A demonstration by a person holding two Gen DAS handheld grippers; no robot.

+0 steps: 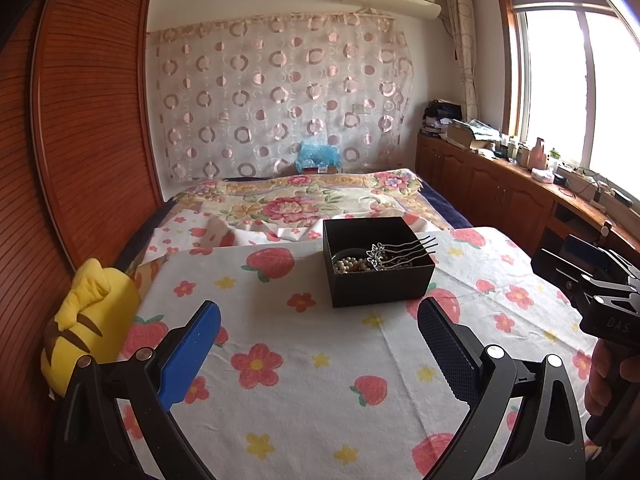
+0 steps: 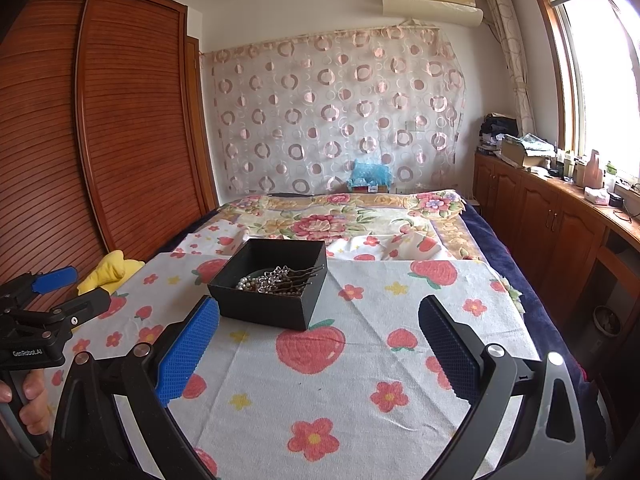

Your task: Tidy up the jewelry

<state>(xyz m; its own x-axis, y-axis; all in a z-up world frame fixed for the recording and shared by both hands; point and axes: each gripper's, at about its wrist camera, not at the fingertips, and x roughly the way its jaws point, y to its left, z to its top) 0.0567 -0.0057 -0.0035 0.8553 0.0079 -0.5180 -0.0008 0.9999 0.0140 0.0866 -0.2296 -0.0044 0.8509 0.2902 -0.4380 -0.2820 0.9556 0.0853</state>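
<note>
1. black open-top box (image 1: 378, 268) sits on the strawberry-and-flower cloth (image 1: 320, 360), toward the far half of the covered surface, lid off.
2. inside: pearl bead strand (image 1: 352, 266) heaped at the box's left/front; silver hair comb (image 1: 394, 254) lies on top, ornate end in the box, prongs sticking out over the right rim.
3. left gripper (image 1: 318, 350): blue-padded fingers wide apart, holding nothing, hovering over the cloth on the near side of the box.
4. right gripper (image 2: 318, 350): fingers also spread wide, nothing between them; box is ahead and left of its centre, near corner just beside the left pad in that view.
5. edges: cloth's far edge runs just behind the box, w/ the floral bedspread (image 1: 304, 200) beyond it. yellow plush (image 1: 86, 320) at the left edge, by the wooden wardrobe (image 1: 80, 120).
6. open cloth in front of and to the right of the box; wooden cabinets (image 2: 532, 216) along the right wall under the window.
</note>
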